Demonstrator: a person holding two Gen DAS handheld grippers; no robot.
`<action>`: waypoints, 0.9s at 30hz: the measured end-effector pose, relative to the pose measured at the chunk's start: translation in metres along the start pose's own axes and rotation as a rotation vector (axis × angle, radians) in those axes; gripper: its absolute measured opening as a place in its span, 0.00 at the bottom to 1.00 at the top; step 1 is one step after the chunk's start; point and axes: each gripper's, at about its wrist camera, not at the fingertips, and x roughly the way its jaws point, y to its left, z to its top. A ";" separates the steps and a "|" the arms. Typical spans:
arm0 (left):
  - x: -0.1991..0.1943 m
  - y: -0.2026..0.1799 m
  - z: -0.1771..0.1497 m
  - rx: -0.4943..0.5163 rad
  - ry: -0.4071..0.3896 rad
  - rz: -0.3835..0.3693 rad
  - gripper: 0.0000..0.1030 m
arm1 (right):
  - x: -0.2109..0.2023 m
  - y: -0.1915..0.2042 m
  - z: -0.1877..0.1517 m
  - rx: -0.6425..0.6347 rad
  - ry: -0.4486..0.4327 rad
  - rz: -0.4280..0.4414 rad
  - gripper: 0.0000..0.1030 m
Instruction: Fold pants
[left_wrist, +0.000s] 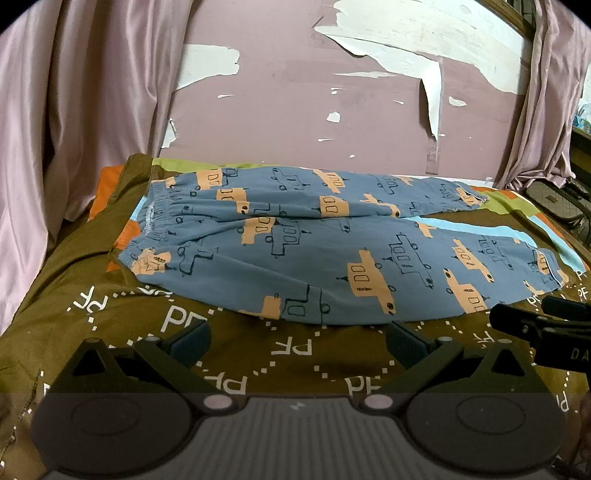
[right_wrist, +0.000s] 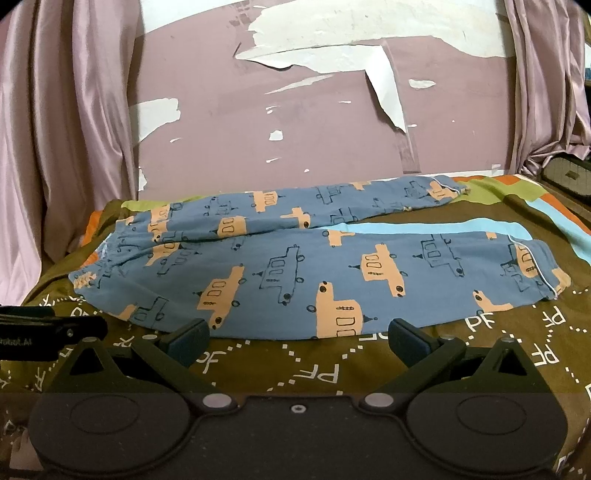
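Left wrist view, left gripper (left_wrist: 297, 341): jaws spread wide, nothing held, over olive bedspread (left_wrist: 288, 360).
Right wrist view, right gripper (right_wrist: 297, 338): jaws likewise wide apart, empty, just short of near leg's edge.
Pants (right_wrist: 295, 266): blue, car print, laid flat across bedspread, waistband left, cuffs right, legs slightly parted.
Beyond: peeling mauve wall (right_wrist: 258, 122), pink curtains (right_wrist: 66, 122) either side.

One pair of pants (left_wrist: 314, 251), one bedsheet (left_wrist: 92, 295), two curtains (left_wrist: 74, 110), two grippers (left_wrist: 297, 341)
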 end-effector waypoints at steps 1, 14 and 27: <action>0.000 0.000 0.000 0.000 0.000 0.000 1.00 | -0.001 -0.003 -0.001 0.000 0.000 -0.001 1.00; 0.000 0.001 0.000 0.002 0.003 0.004 1.00 | -0.001 -0.005 0.000 0.005 -0.001 0.000 1.00; 0.000 0.000 0.000 0.003 0.003 0.005 1.00 | 0.000 -0.005 -0.001 0.012 0.002 -0.002 1.00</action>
